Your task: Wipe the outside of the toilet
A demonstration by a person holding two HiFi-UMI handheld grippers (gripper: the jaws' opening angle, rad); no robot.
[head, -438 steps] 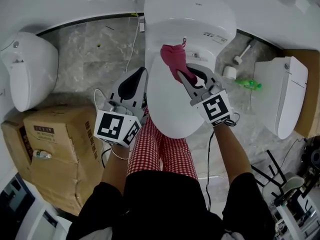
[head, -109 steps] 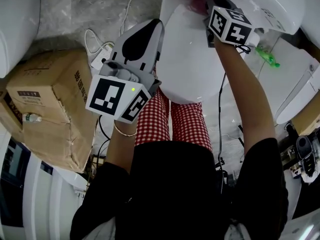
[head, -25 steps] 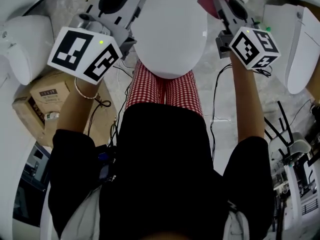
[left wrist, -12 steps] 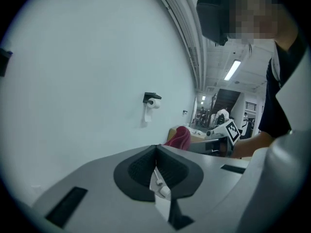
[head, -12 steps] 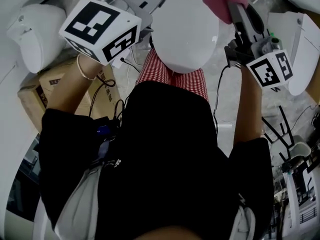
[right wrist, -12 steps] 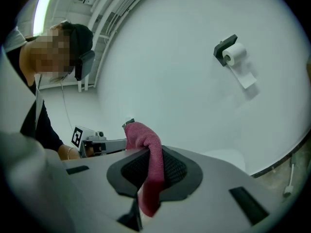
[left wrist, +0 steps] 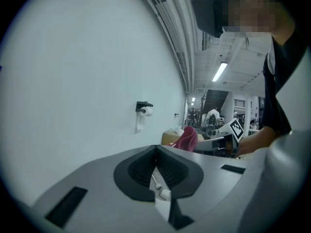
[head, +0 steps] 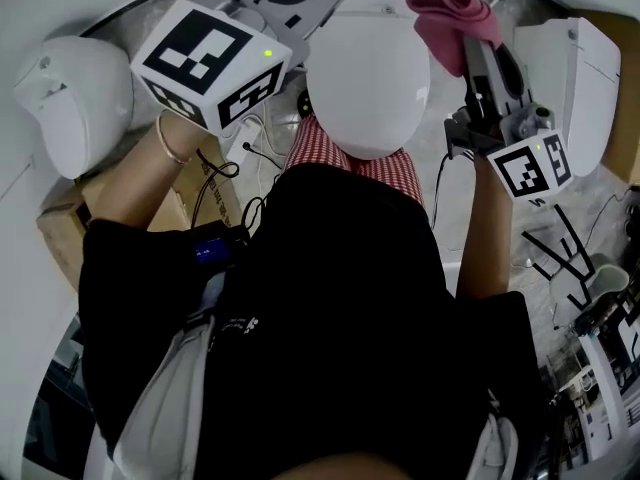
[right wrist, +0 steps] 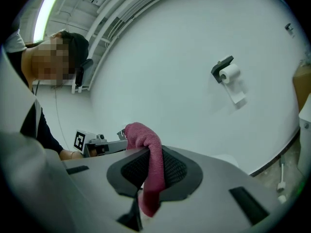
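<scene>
Two grippers are held up in front of the person, one on each side of the toilet (head: 368,78), whose white lid is down. It stands on the grey marble floor (head: 150,3) just ahead of the person's red-checked trouser legs (head: 330,148).

The right gripper (right wrist: 148,150) has its jaws clamped on a pink cloth (head: 455,18). The cloth bunches above the black pads and a strip of it hangs down between them. In the head view the cloth sits over the toilet's upper right edge, but whether it touches the porcelain cannot be told. The right gripper view shows only the white wall and a toilet roll holder (right wrist: 226,72) behind it.

The left gripper (left wrist: 156,148) is empty. Its pads meet at the tips and it points at the same wall, well apart from the toilet.

A second toilet (head: 70,98) stands at the floor's left edge, a third (head: 570,78) at its right edge. A cardboard box (head: 60,233) lies by the person's left arm.
</scene>
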